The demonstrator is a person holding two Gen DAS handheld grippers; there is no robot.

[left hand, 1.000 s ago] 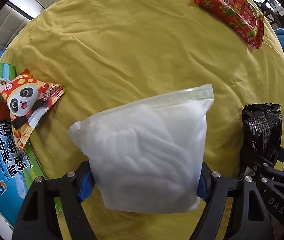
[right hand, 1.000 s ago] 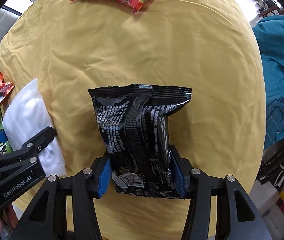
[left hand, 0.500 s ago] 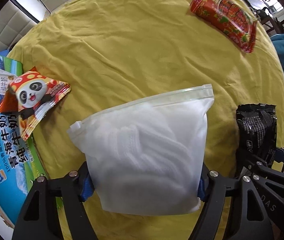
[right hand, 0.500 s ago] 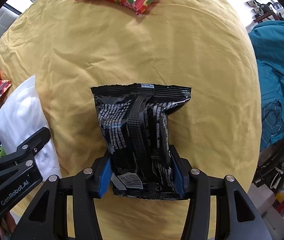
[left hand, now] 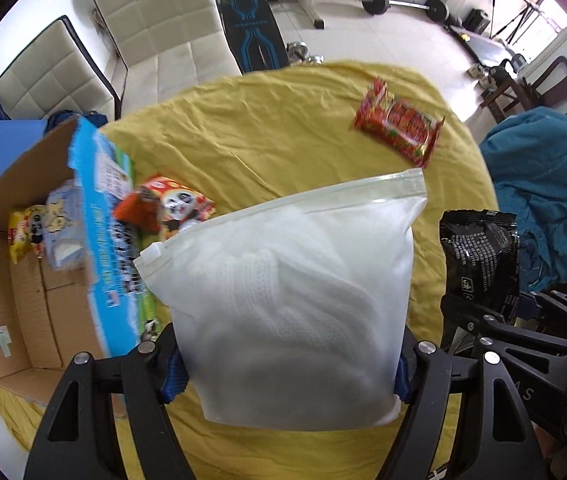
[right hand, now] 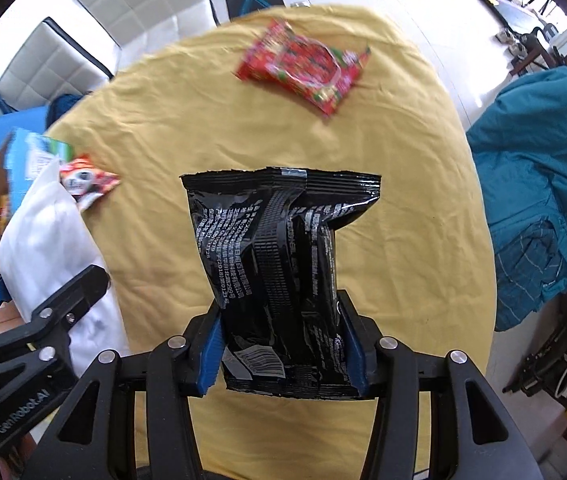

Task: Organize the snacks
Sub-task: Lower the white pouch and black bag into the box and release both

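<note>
Both tongs have risen, bringing an open cardboard box point(left hand: 23, 280) into view far left, holding snack packets point(left hand: 43, 228). Left tongs point(left hand: 289, 364) clamp a white zip bag point(left hand: 291, 296); right tongs point(right hand: 281, 344) clamp a black packet point(right hand: 279, 264).

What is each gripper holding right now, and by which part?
The left gripper clamps the white zip bag at its bottom end. The right gripper clamps the black snack packet near its bottom.

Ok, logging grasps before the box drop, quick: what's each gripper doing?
Left gripper: closed on the white zip bag.
Right gripper: closed on the black snack packet.
</note>
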